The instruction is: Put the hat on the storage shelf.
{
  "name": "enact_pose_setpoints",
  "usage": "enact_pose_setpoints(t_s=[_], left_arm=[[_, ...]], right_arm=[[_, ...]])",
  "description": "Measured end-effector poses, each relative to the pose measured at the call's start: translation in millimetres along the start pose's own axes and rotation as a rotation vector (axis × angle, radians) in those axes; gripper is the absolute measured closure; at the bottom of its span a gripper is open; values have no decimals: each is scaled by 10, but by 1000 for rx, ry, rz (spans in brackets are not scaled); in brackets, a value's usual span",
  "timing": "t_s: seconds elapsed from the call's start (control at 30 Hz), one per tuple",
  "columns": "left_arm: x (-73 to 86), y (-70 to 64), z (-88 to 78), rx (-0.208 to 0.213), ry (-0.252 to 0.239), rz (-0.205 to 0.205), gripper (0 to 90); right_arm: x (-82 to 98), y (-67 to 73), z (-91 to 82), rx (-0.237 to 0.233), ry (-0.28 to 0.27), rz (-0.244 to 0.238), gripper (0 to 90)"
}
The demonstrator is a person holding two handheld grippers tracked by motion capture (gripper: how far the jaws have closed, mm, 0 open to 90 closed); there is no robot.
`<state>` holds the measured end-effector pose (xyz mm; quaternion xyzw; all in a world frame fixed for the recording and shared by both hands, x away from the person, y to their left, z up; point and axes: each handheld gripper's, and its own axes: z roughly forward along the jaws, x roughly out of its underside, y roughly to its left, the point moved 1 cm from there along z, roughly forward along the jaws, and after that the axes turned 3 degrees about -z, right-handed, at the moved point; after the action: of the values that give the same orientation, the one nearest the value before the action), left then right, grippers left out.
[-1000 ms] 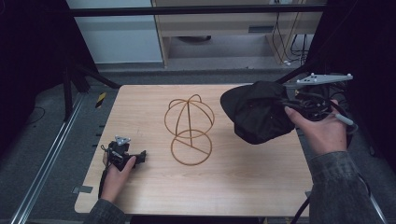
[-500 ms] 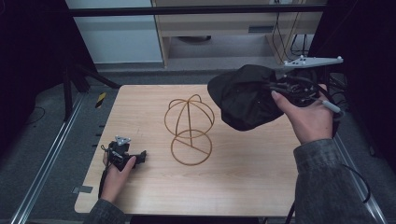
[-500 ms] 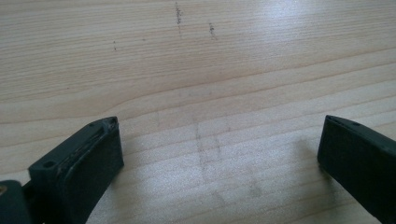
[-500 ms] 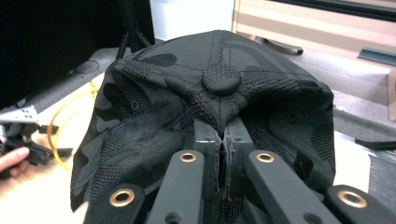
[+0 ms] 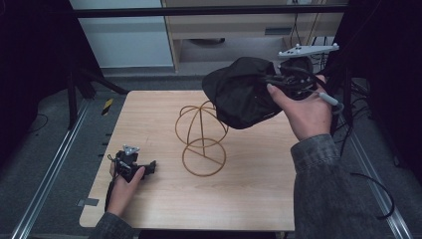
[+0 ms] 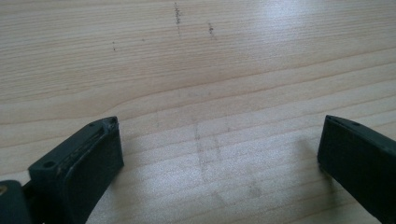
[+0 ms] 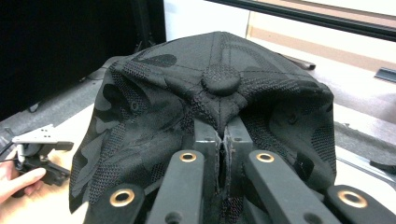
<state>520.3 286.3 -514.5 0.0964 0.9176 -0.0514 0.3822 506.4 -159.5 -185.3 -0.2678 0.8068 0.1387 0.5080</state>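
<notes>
Held up off the desk [image 5: 149,109] at about 1 o'clock from its middle: black cap [image 5: 241,92], hanging from the right gripper [image 5: 278,82]. In the right gripper view, both jaws pressed together with a fold of cap fabric [image 7: 219,84] pinched between them, just under the crown button. Right hand [image 5: 303,109] wrapped around the gripper body, grey plate on top.

Against half a second earlier: cap carried slightly toward 9 o'clock, its lower edge now overlapping the top of the gold wire stand [image 5: 201,137] as seen from above; touching or not, cannot tell. Against a full second earlier: lifted up and across from the desk's 3 o'clock edge.

Wire stand upright near the desk's centre, round base ring toward 6 o'clock, unmoved across all three moments.

Left gripper [image 5: 149,167] resting low at the 8 o'clock corner, in the left hand [image 5: 124,186], same spot as before. In the left gripper view, jaws spread wide apart with bare wood grain [image 6: 210,93] between them, nothing held.
</notes>
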Motion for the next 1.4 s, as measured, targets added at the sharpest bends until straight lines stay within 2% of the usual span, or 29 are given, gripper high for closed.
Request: enact_pose_setpoints(t_s=[0.83,1.13,1.4], left_arm=[[0,-1,2,0,-2,-3,0],[0,-1,2,1,-2,-2,0],[0,-1,2,2,-2,-1,0]], right_arm=[[-130,449,497,-126,37,-42,872],[-131,542,598,-150,54,-59,872],[-58,579,684,-169,78,-66,872]])
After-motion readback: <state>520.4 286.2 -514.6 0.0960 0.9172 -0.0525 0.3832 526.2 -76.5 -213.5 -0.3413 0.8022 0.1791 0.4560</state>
